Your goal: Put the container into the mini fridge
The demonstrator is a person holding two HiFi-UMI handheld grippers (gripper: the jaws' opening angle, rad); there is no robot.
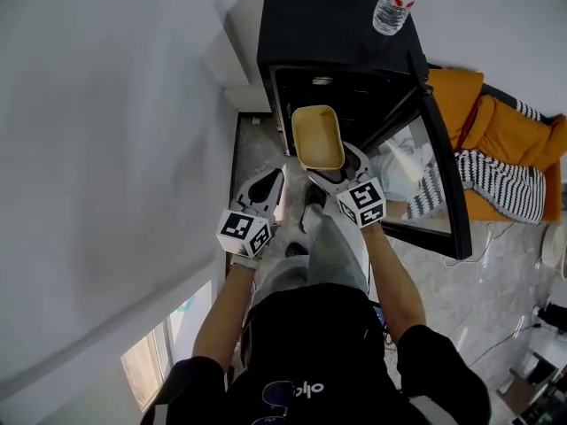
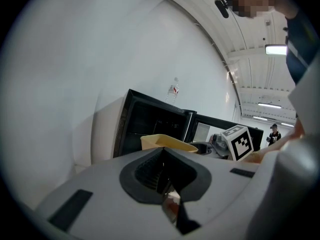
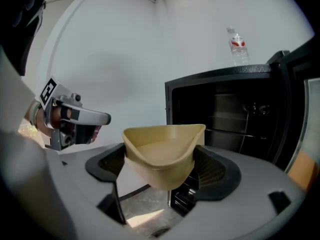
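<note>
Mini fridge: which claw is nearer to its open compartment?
Right. The right claw holds the container just in front of the mini fridge opening; the left claw, shut and empty, sits farther back, to the left.

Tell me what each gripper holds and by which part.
The right gripper clamps the yellow container by its near end, one jaw on each side wall. The left gripper is shut and empty.

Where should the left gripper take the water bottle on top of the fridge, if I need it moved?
Probably around its round body at mid-height, coming in level from the front. The water bottle stands upright on top of the mini fridge, so the left gripper could close its jaws across the sides.
</note>
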